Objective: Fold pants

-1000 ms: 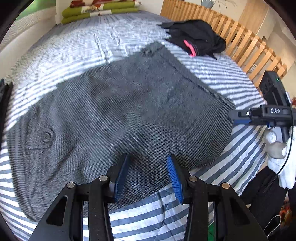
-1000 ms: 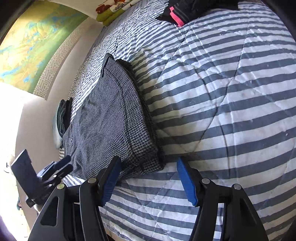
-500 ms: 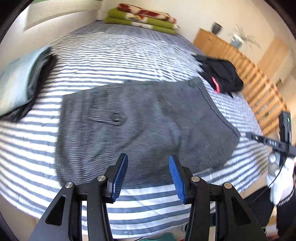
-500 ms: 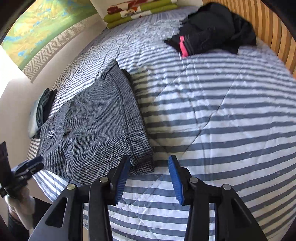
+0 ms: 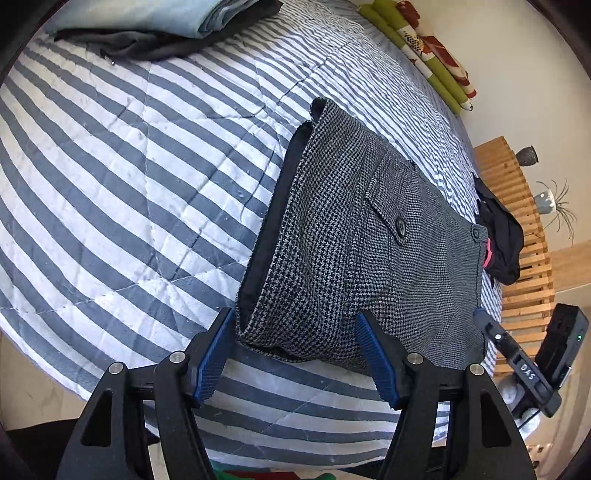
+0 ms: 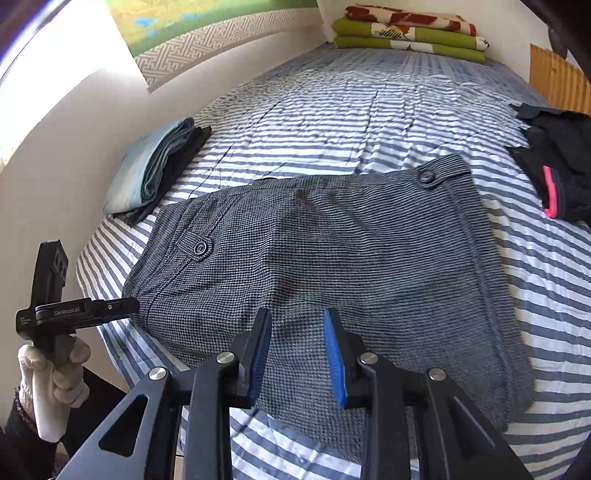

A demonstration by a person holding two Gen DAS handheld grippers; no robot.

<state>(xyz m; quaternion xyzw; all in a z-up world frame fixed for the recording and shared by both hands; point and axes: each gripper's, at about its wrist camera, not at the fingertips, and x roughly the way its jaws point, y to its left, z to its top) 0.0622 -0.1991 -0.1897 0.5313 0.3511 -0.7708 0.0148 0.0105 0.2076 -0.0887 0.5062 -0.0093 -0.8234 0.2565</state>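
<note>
You are working over a bed (image 6: pixel 369 96) with a blue-and-white striped quilt. The folded grey houndstooth pants (image 6: pixel 332 258) lie flat near its front edge. Far left sits a stack of folded light-blue and dark clothes (image 6: pixel 159 166); at the right edge, a black garment with pink trim (image 6: pixel 557 162); at the far end, folded green-and-red blankets (image 6: pixel 406 33).

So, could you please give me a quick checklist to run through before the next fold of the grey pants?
1. Pants lie flat on the striped bed cover: ok.
2. Left hand-held gripper open and empty, jaws just been opening: ok.
3. Right hand-held gripper empty, narrow gap, jaws just been closing: ok.
4. Black garment apart from the pants: ok.
5. Folded blue stack clear of them: ok.
6. Layers underneath aligned: cannot tell.
</note>
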